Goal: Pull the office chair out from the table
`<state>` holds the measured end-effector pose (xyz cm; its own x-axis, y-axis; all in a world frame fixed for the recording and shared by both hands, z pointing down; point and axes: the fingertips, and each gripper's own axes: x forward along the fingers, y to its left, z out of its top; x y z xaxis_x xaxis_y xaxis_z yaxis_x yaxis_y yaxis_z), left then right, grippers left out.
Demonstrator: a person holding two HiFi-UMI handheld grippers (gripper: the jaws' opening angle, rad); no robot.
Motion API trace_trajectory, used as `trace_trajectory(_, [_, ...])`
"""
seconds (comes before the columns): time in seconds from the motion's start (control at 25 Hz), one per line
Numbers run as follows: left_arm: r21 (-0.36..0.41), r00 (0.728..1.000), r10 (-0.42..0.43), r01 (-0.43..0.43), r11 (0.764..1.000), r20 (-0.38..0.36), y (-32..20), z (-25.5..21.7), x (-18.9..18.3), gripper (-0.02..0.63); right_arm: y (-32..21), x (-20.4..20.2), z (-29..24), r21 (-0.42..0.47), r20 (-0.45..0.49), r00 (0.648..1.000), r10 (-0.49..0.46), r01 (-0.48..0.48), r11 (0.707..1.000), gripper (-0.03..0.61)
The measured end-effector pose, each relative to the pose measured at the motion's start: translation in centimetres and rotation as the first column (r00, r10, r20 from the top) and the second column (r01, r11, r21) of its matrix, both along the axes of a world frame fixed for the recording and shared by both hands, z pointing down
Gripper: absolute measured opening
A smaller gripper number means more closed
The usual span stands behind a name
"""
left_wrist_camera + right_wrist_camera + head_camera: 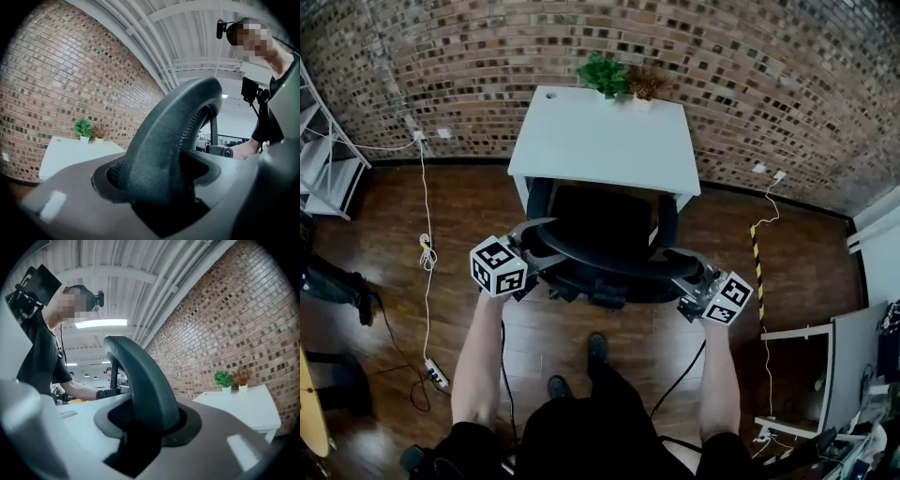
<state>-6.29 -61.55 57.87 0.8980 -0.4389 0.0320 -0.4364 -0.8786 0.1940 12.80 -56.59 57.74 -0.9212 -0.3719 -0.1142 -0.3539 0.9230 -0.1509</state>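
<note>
While both pairs of jaws clamp the backrest rim of the office chair (600, 225), left gripper (536, 255) at its left end and right gripper (689, 284) at its right, the chair sits at your twelve o'clock, its front tucked under the white table (600, 141). The backrest runs nine to three with both hands equally near, so I judge the pull goes straight toward six, over wood floor (544, 328) that looks open there, with a white cable (425, 281) off at nine.
</note>
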Motion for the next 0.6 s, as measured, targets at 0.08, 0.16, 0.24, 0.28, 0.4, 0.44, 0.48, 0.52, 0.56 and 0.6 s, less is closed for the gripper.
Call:
trace_trajectory(0.08, [0.006,1.000,0.013,-0.013,1.000,-0.008,1.8,0.1,-0.3,0.428,1.9,-0.2,0.4,0.003,-0.001,1.000,0.019,-0.019,1.000,0.155])
trace_trajectory(0.16, [0.006,1.000,0.022,-0.022,1.000,-0.009,2.6,-0.6,-0.8,0.427,2.7,-0.8,0.2,0.001,0.010,0.999,0.034,-0.034,0.999,0.155])
trace_trajectory(0.24, [-0.001,0.999,0.034,-0.034,0.999,-0.003,2.8,-1.0,-1.1,0.426,3.0,-1.1,0.2,-0.006,0.020,0.998,0.052,-0.052,0.999,0.156])
trace_trajectory(0.28, [-0.008,0.999,0.041,-0.041,0.999,-0.002,3.1,-0.9,-1.0,0.426,3.4,-1.1,0.4,-0.013,0.021,0.998,0.060,-0.060,0.998,0.156])
trace_trajectory(0.4, [-0.017,0.998,0.057,-0.057,0.998,-0.003,5.8,-0.4,-1.5,0.423,6.1,-1.7,1.0,-0.028,0.019,0.997,0.072,-0.071,0.997,0.156])
trace_trajectory(0.44, [-0.012,0.998,0.059,-0.059,0.998,-0.002,7.4,-0.4,-2.1,0.423,7.7,-2.2,1.0,-0.027,0.020,0.997,0.072,-0.071,0.997,0.156])
trace_trajectory(0.48, [-0.006,0.998,0.059,-0.059,0.998,0.000,9.1,-0.5,-2.6,0.423,9.4,-2.7,1.0,-0.023,0.021,0.997,0.070,-0.069,0.997,0.155])
trace_trajectory(0.52, [0.001,0.998,0.058,-0.058,0.998,0.002,10.8,-0.7,-3.1,0.423,11.0,-3.1,1.0,-0.020,0.022,0.998,0.067,-0.066,0.998,0.155])
trace_trajectory(0.56, [0.005,0.999,0.055,-0.055,0.998,0.003,12.2,-0.9,-3.5,0.423,12.4,-3.4,0.8,-0.017,0.022,0.998,0.063,-0.062,0.998,0.155])
trace_trajectory(0.6, [0.009,0.999,0.050,-0.050,0.999,0.003,13.5,-1.2,-3.6,0.423,13.6,-3.6,0.6,-0.015,0.022,0.998,0.057,-0.057,0.998,0.155])
